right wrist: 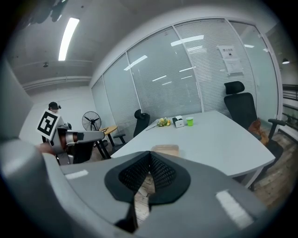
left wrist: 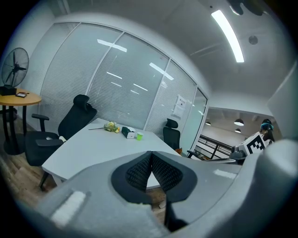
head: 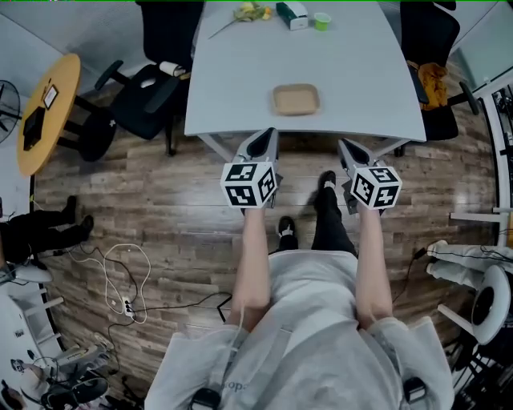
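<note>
Forearms (head: 250, 264) reach forward, one claw in each hand, both stopped over the floor just short of the table's (head: 240, 80) near edge. Left claw (head: 268, 134) is closed, pads meeting at the tip with nothing between them; right claw (head: 345, 146) likewise pinched together and empty. Neither touches anything. Nearest thing is the brown tray (head: 296, 99), flat on the table near the front edge, ahead of both claws and between their lines, long axis left-right. Left claw looks slightly nearer; from the right claw the tray sits ahead and a bit left. Flowers (head: 251, 11), box (head: 292, 14) and cup (head: 322, 21) are at the far end, well apart.
</note>
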`<state>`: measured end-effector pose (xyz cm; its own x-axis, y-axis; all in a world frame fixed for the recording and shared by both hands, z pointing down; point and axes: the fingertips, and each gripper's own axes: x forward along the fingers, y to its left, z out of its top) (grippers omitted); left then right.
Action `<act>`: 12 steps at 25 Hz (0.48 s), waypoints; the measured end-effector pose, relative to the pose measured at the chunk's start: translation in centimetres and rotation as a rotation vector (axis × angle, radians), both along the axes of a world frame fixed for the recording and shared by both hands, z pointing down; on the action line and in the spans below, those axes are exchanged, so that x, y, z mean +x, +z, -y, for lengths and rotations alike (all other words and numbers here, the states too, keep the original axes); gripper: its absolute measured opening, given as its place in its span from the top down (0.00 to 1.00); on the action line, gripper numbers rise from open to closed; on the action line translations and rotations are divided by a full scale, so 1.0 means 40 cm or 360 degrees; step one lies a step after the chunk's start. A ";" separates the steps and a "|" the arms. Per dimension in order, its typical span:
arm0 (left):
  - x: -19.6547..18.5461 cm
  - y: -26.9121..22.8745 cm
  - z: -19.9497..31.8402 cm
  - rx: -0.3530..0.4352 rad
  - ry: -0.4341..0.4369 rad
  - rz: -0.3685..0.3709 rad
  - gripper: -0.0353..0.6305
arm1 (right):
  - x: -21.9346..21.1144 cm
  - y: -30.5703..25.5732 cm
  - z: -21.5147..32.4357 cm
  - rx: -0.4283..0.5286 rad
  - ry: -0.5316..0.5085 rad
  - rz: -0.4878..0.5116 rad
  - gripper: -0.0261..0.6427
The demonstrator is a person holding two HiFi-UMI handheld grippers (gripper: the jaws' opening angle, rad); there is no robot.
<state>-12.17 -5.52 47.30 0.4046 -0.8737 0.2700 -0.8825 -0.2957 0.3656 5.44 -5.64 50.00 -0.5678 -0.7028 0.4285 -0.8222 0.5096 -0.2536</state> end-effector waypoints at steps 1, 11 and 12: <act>-0.008 0.002 0.004 -0.0002 -0.0018 -0.0005 0.94 | -0.004 0.003 0.004 -0.0003 -0.0006 -0.0002 0.96; -0.035 0.040 0.115 -0.0062 -0.0099 0.0043 0.94 | -0.053 0.033 0.128 -0.0037 -0.0076 0.0035 0.96; -0.033 0.043 0.132 -0.0066 -0.0094 0.0055 0.94 | -0.058 0.037 0.146 -0.0043 -0.0075 0.0042 0.96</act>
<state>-13.50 -10.78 49.03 0.3423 -0.8836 0.3194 -0.9104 -0.2279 0.3452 3.12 -11.47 51.47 -0.6114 -0.6632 0.4316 -0.7902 0.5404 -0.2889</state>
